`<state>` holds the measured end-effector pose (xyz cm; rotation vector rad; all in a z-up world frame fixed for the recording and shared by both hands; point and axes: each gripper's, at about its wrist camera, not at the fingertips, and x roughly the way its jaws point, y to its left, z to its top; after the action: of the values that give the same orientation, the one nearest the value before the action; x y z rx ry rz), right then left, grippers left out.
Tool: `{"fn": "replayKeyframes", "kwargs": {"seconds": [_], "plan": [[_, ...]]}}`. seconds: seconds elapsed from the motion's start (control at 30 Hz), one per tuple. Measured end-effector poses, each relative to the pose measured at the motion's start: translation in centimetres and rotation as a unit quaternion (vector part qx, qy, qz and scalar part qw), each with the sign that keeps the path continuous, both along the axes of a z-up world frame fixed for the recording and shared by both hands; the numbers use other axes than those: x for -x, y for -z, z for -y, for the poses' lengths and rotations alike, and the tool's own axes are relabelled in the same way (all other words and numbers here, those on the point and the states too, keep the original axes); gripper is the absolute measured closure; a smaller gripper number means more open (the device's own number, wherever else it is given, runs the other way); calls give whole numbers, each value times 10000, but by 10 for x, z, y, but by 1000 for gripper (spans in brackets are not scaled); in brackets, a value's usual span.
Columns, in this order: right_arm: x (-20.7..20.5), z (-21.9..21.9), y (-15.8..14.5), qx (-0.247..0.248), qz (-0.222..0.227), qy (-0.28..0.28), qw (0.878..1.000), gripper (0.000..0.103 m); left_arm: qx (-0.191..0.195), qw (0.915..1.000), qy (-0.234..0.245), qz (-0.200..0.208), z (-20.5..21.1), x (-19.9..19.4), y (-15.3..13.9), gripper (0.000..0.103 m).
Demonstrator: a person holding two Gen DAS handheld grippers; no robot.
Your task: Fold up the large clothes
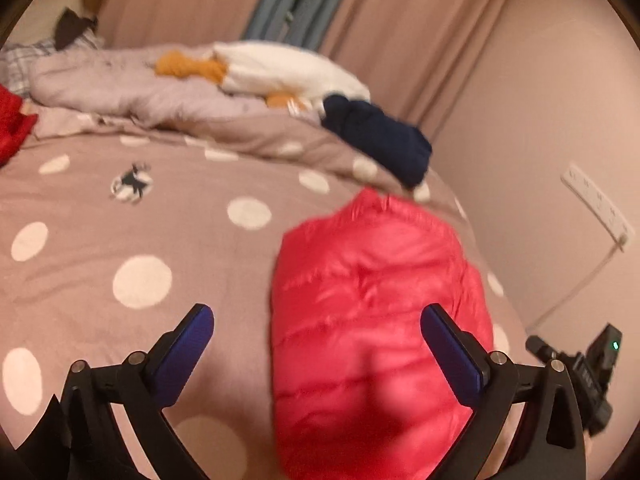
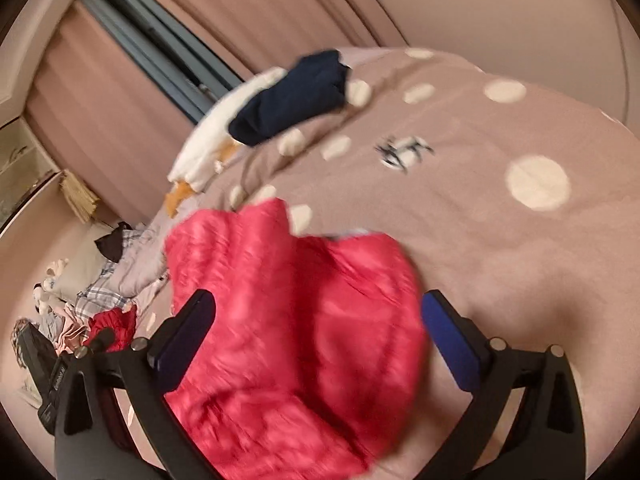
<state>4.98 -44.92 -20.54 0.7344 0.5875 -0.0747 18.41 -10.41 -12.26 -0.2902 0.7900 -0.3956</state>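
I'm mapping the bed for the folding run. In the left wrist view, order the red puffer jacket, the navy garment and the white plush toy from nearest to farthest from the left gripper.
1. Red puffer jacket: right below the left gripper, between its open jaws.
2. Navy garment: beyond the jacket, near the bed's right edge.
3. White plush toy: farthest, by the curtain.

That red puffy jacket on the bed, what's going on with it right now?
A person with a gripper in each hand is folding clothes on a bed with a polka-dot cover. The red puffy jacket lies bunched on the cover. Both the left gripper and the right gripper stand wide open above it, holding nothing. A dark blue garment sits further back beside a white and orange plush toy.
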Motion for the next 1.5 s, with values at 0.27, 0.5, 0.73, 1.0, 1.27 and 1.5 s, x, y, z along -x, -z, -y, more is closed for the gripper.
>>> {"fn": "replayKeyframes", "kwargs": {"seconds": [0.27,0.5,0.73,1.0,1.27,1.5], "plan": [[1,6,69,-1724,-487,-397,9830,0,433,9949,-96,-904,-14,-6,59,1],[-26,-31,83,-1883,-246,-899,9777,0,2034,9580,325,-1995,-7,-36,111,1],[-57,-61,87,-1784,-168,-1499,9723,6,2538,9318,1396,-2188,36,-52,135,0],[-52,-57,100,-2613,368,-1455,9535,47,2108,9500,1295,-1905,48,-45,119,5],[-47,-80,45,-2572,973,-1826,9439,51,1714,9664,1364,-1347,40,-20,56,6],[-46,-94,-33,-2319,1788,-2326,9274,51,1617,9791,1194,-314,17,16,-30,6]]}}
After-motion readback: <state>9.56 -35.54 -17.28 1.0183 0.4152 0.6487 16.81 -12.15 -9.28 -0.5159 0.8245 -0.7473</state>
